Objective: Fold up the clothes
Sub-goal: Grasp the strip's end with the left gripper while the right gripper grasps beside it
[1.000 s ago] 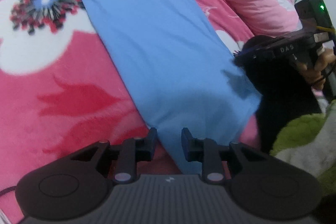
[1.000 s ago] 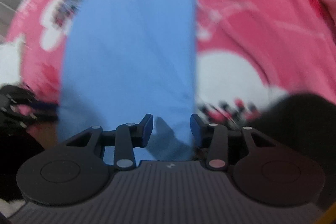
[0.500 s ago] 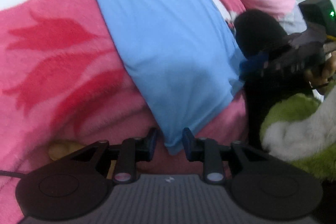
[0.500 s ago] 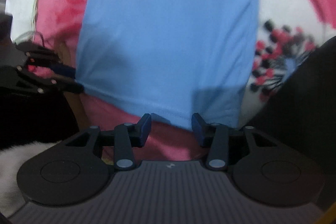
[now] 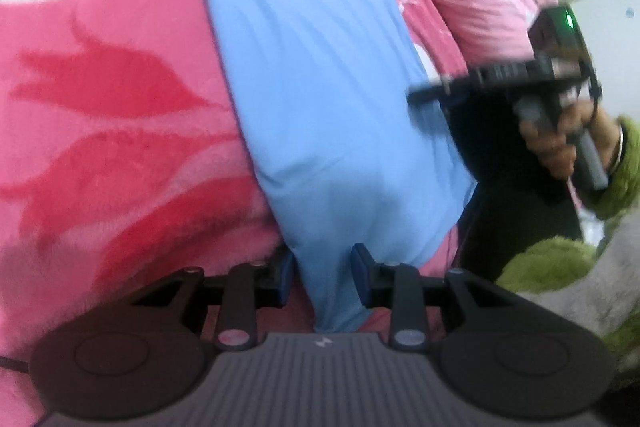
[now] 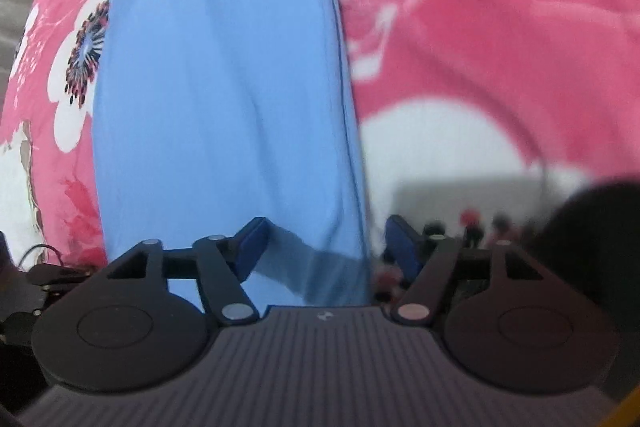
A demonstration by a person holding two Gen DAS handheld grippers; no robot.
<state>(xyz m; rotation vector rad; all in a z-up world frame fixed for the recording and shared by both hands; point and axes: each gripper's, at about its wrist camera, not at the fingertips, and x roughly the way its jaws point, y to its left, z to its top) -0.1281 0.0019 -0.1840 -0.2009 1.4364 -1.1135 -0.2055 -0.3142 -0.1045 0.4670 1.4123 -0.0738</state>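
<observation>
The blue garment (image 5: 320, 107) lies stretched out as a long, narrow strip on the pink floral blanket (image 5: 112, 131) of the bed, its long sides apparently already folded inward, so the lengthwise folds look done. What seems left is to double the strip end over end into a compact bundle.

In the left wrist view, the near corner of the garment runs down between the blue pads of the left tongs (image 5: 322, 281). The jaws stand partly apart around the cloth; whether the pads press on it cannot be told, though there seems to be a small gap on the right-hand pad.

In the right wrist view, the right tongs (image 6: 326, 247) are opening wide. The other near corner of the garment lies between the pads, and neither pad presses on it: the cloth is released there. The strip runs away from both tongs toward the far side of the bed.

The left wrist view also shows the right tongs, held by a hand (image 5: 568, 135) in a green fuzzy sleeve (image 5: 628, 163), just beside the garment's right edge.
</observation>
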